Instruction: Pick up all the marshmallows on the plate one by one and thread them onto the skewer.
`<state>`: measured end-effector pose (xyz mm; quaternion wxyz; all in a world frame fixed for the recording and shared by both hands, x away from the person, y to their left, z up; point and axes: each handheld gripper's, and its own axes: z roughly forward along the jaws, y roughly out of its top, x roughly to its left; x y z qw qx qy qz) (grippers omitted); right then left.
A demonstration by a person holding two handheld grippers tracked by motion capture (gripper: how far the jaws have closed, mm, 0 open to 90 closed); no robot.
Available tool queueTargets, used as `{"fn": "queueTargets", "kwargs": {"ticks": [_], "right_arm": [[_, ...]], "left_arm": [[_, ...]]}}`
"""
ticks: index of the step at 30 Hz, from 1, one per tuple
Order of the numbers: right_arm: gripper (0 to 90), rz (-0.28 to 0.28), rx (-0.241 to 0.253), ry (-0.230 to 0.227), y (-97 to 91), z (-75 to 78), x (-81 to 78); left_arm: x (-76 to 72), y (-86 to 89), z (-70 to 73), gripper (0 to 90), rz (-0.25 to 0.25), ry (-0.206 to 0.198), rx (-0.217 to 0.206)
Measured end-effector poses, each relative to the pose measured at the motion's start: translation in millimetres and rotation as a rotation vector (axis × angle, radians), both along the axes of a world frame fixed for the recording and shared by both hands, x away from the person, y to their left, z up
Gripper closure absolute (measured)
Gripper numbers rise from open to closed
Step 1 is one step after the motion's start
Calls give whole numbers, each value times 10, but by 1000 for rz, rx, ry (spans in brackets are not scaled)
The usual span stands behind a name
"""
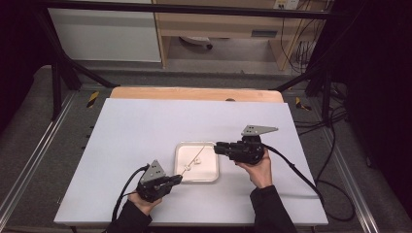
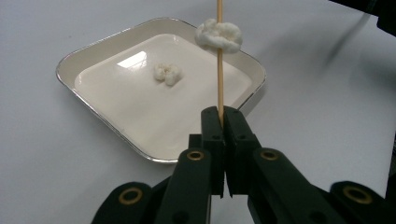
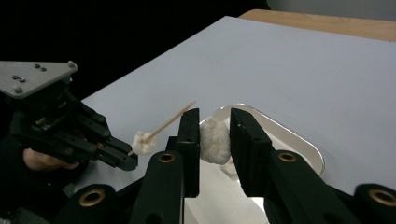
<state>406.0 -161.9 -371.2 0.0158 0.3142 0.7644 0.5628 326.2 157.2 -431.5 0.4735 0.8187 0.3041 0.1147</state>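
1. My left gripper point(image 2: 219, 122) is clamped on the skewer point(image 2: 219, 60), one puff point(image 2: 218, 35) already threaded.
2. My right gripper point(image 3: 214, 140) pinches a second puff point(image 3: 214, 140) above the tray point(image 2: 93, 56).
3. One more piece point(image 2: 168, 73) lies in the tray, still to thread, I judge.

A white sheet point(image 1: 145, 136) is laid over the wooden counter point(image 1: 194, 93); beyond it, cables point(image 1: 303, 51) are hung beside shelving point(image 1: 218, 29).
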Motion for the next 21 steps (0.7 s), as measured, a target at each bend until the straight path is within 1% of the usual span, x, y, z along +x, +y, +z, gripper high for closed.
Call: {"fn": "queueTargets", "kwargs": {"ticks": [5,9,15,21], "right_arm": [[744,4,52,7,5,26,12],[744,20,95,25,47,25,39],[745,31,126,51,104,0,79],[745,34,135,65,111,-13,108]], "left_arm": [[-13,-11,4,876,-7,-5,-2],[-24,-21,6,876,-13,-7,-6],[-34,-29,10,876,-16,-11,-9],[-38,-30,14,876,-21,-15,-8]]}}
